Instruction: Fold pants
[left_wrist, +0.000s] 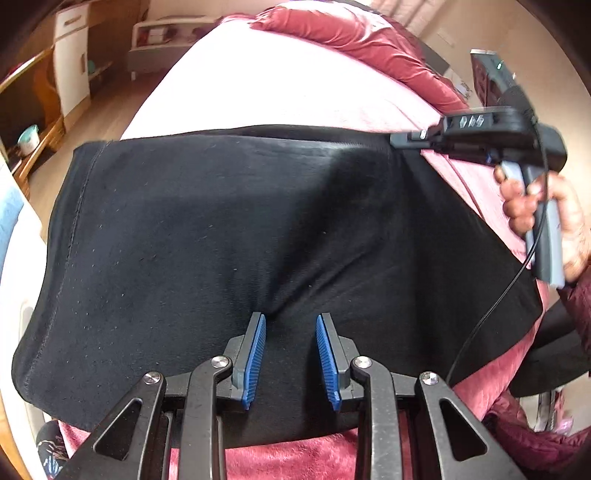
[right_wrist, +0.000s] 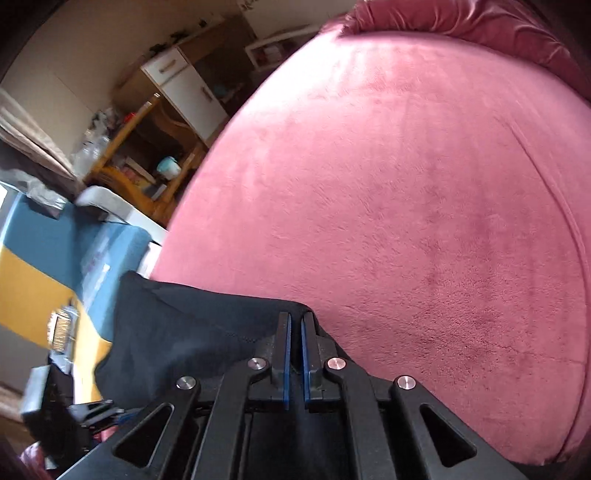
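Black pants (left_wrist: 229, 236) lie spread and folded on a pink plush bed cover (left_wrist: 280, 85). My left gripper (left_wrist: 290, 321) is open, its blue pads just above the near part of the cloth, with a crease running up from between them. My right gripper (right_wrist: 295, 321) is shut on the far right corner of the pants (right_wrist: 192, 332); it also shows in the left wrist view (left_wrist: 406, 140), held by a hand at the cloth's upper right edge.
A rumpled red blanket (left_wrist: 354, 33) lies along the bed's far side. Wooden shelves and a white cabinet (left_wrist: 72, 66) stand left of the bed. A blue and yellow surface (right_wrist: 48, 258) lies beside the bed. The pink cover (right_wrist: 406, 184) stretches ahead of the right gripper.
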